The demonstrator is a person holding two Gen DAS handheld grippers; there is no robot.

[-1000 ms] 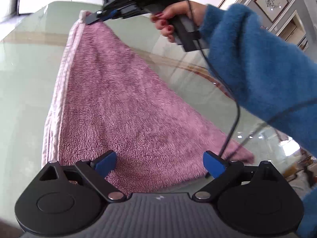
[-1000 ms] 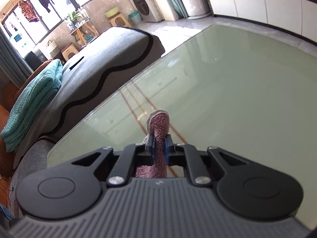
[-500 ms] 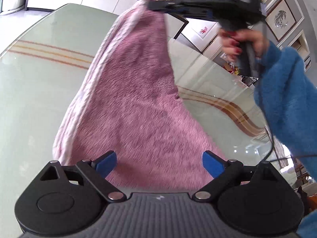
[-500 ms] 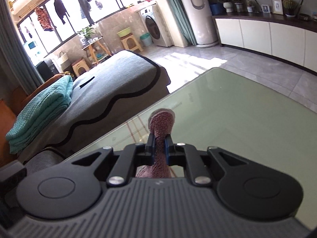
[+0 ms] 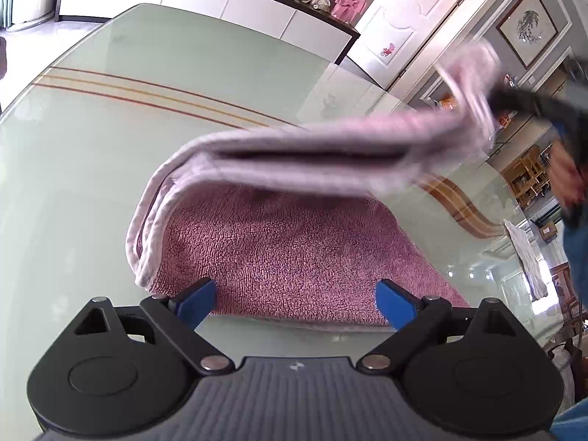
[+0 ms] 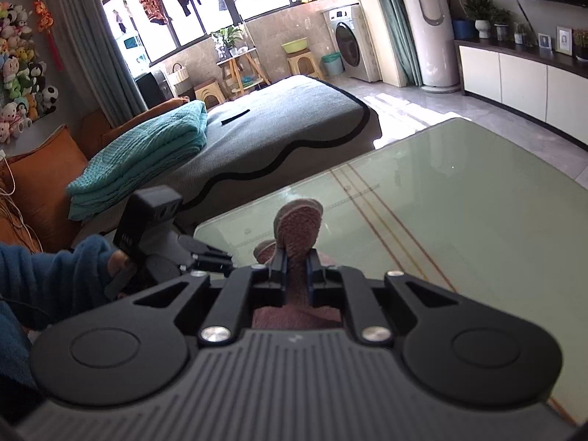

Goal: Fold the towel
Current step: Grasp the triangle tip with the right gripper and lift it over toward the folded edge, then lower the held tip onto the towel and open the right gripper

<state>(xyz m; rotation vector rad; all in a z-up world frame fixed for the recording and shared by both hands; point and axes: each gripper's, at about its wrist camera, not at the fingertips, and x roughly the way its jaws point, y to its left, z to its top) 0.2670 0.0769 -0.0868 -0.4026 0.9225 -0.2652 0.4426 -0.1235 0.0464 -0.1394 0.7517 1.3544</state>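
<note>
nearest the left wrist camera, the left gripper sits low over the glass table with its blue-padded fingers spread wide apart and nothing between them. just past those pads lies the near part of the pink towel, flat on the glass, its plush side up and its near edge just beyond the fingertips. farther on, the towel's other part is lifted off the table and arches over the flat part in a blurred pale band (its lighter hem facing the camera), rising toward the upper right. up there the right gripper holds the towel's raised end, with the person's right hand and a blue sleeve below it at the frame's edge.

from the right wrist view, the right gripper has its jaws drawn together on a bunched fold of the towel, which pokes up between the pads. lower left, the person's left hand grips the other tool's handle. beyond the table stand a grey sofa with a folded teal blanket, and a washing machine by the windows.
</note>
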